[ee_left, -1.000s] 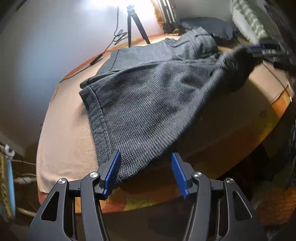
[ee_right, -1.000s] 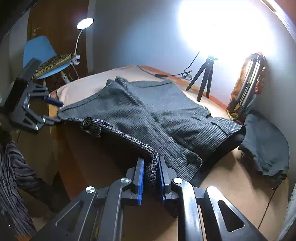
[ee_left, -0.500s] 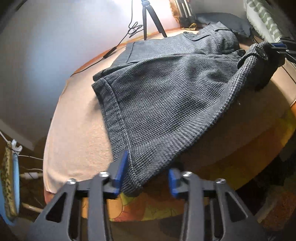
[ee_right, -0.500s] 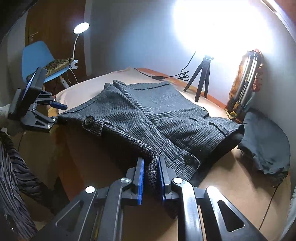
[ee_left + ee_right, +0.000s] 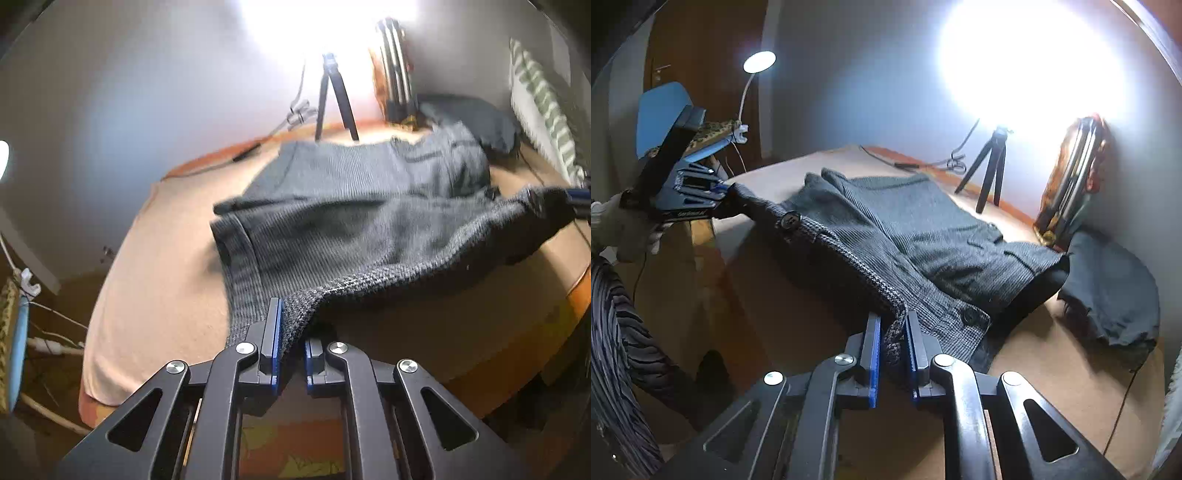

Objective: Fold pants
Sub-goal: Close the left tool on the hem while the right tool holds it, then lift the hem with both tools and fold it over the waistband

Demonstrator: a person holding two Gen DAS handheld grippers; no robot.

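Closing from a wide spread a second ago, the left gripper (image 5: 291, 332) now has its jaws pinching the near edge of the pants (image 5: 354, 206), which was loose between them before. The right gripper (image 5: 892, 339) still pinches the waistband. The grey, ribbed, woven pants lie on the peach-covered desk (image 5: 162, 288), near edge lifted taut between both grippers; round black buttons (image 5: 790, 221) show.
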